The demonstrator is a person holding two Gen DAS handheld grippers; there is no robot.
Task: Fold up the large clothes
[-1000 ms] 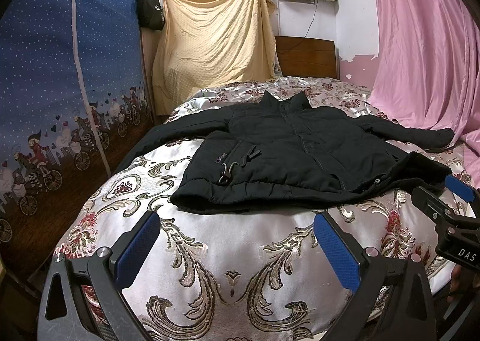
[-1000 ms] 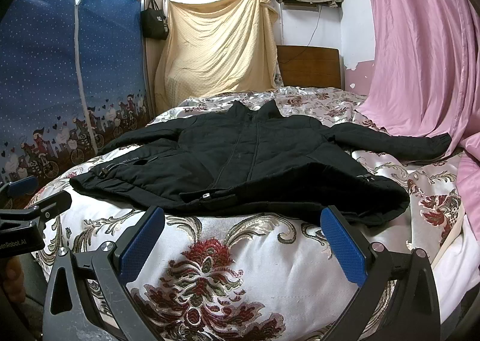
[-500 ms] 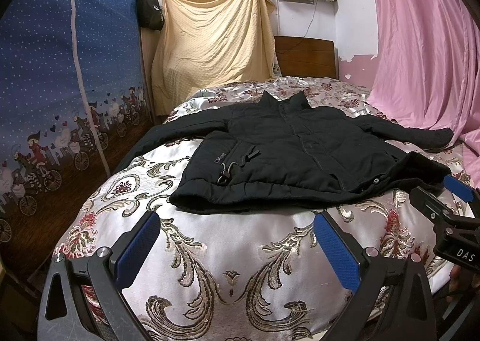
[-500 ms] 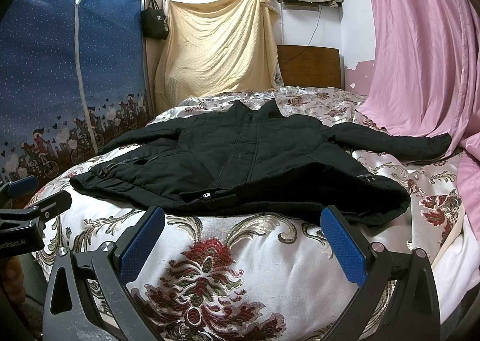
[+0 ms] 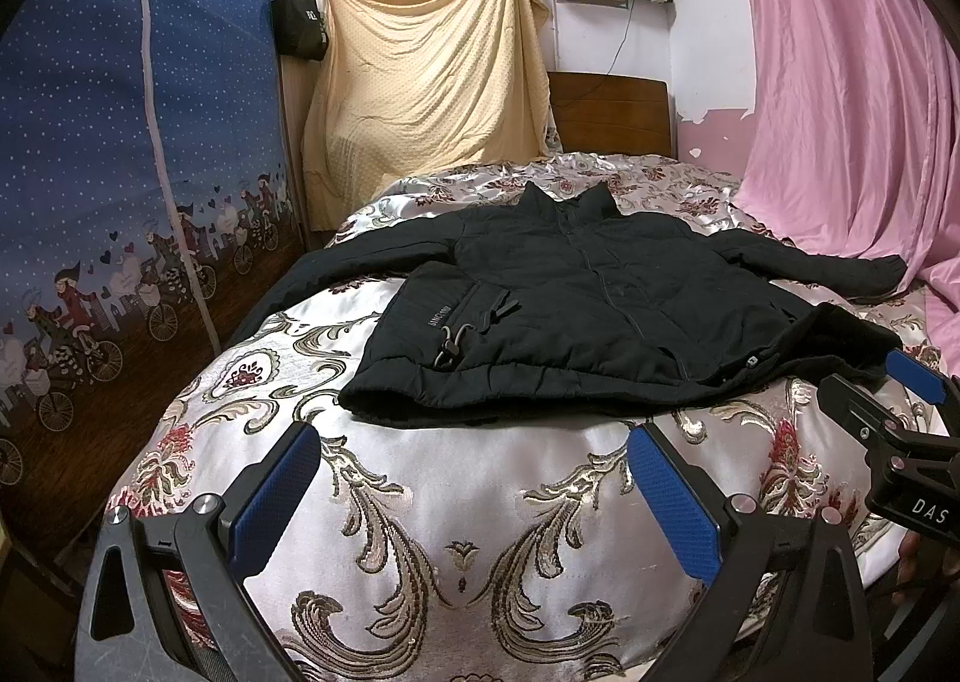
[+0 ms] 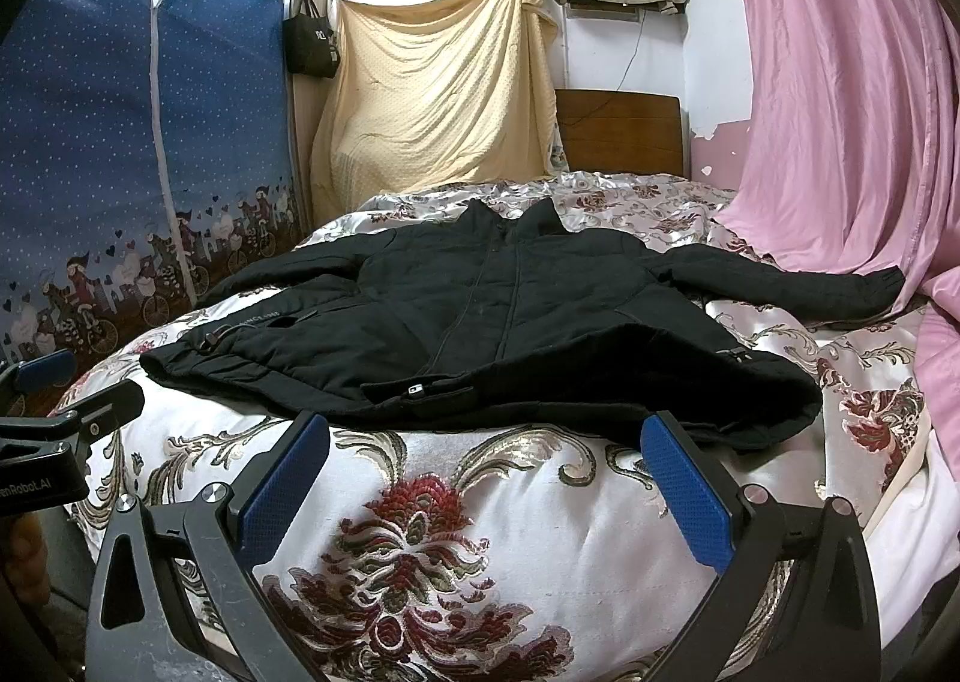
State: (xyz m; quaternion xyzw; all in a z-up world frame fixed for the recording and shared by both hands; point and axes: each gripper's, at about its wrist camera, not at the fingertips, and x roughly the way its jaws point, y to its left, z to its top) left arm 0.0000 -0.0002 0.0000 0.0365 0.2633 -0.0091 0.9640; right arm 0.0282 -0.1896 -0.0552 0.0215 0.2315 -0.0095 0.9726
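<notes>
Looking along my left gripper (image 5: 474,508), I see its blue-padded fingers spread wide and holding nothing; the right gripper (image 6: 486,487) is likewise released and empty. Ahead of both, just past the fingertips, a black jacket (image 5: 600,316) lies face up and spread flat on the bed (image 5: 456,502), collar at the far end, hem nearest me, zip closed down the middle. One sleeve (image 5: 336,274) trails off to the far left, the other sleeve (image 6: 798,286) reaches to the far right. Its shell looks quilted and matte, puffy rather than stiff, so I judge it soft, bulky and fairly light, likely to spring back from a fold. A drawcord toggle (image 5: 447,349) sits near the hem. Underneath, the bedspread is glossy satin with scrolled floral brocade, and I expect the jacket may slide on it. My best holds seem to be the thick hem corners, or a cuff to bring a sleeve across first.
</notes>
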